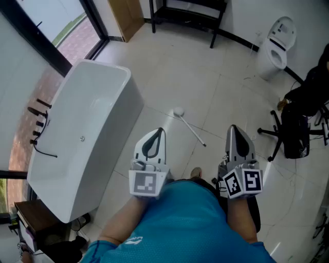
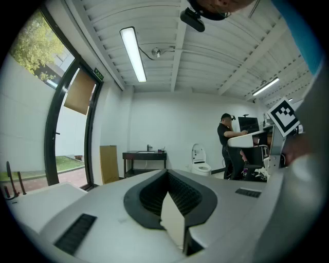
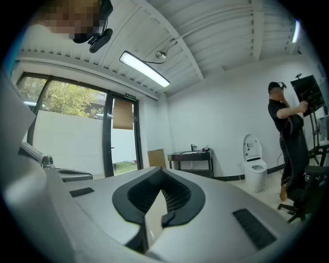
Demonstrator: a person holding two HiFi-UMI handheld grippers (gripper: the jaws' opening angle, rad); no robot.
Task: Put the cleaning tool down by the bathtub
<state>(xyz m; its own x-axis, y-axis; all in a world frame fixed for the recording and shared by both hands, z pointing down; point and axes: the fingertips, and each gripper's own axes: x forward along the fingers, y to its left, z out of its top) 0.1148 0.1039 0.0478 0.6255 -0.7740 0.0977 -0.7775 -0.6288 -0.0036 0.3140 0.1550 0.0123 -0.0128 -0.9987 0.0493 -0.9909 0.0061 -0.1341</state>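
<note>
The cleaning tool (image 1: 189,125), a white brush head on a long thin handle, lies flat on the tiled floor just right of the white bathtub (image 1: 119,134). Both grippers are held close to the person's body, well short of the tool and apart from it. My left gripper (image 1: 161,131) points forward beside the tub's near corner, jaws together and empty. My right gripper (image 1: 233,128) is level with it on the right, also shut with nothing held. In the left gripper view the left gripper (image 2: 167,173) faces across the room; so does the right gripper (image 3: 160,171) in its own view.
A toilet (image 1: 276,45) stands at the far right and a black table (image 1: 188,14) against the far wall. An office chair (image 1: 294,129) sits to the right. Black taps (image 1: 39,125) line the tub's window side. Another person (image 2: 226,145) works at a desk.
</note>
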